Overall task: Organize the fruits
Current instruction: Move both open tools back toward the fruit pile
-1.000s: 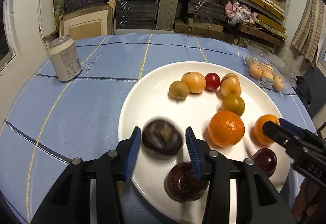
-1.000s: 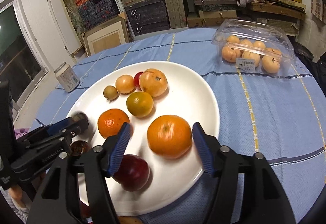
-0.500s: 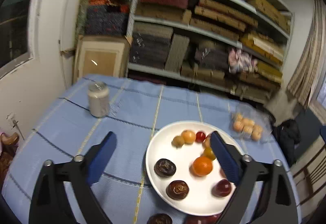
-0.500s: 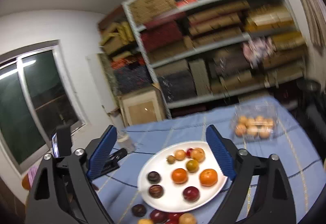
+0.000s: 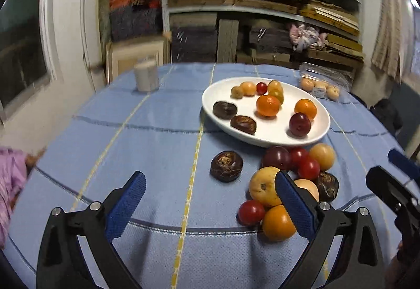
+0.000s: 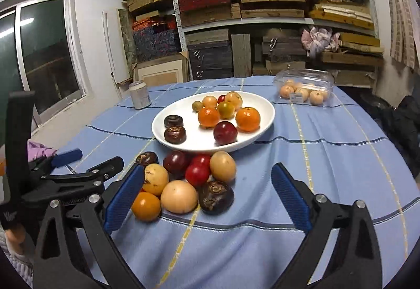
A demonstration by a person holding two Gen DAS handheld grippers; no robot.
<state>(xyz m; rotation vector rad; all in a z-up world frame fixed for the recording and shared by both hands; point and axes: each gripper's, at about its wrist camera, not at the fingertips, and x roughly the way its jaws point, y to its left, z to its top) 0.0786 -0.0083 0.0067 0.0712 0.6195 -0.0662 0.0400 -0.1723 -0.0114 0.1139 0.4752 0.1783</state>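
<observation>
Right wrist view: both grippers spread, empty; white plate (image 6: pixel 265 129) holds fruit, clear clamshell (image 6: pixel 304 84) holds oranges

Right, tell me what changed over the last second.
Both grippers pulled back from the plate: left gripper let go of the dark fruit, right gripper left the orange. Both hang open over the loose pile. Plated fruit, can and clamshell stayed put.

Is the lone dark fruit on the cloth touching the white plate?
Apart. In the left wrist view, blue cloth shows plainly between the lone dark fruit and the white plate.
</observation>
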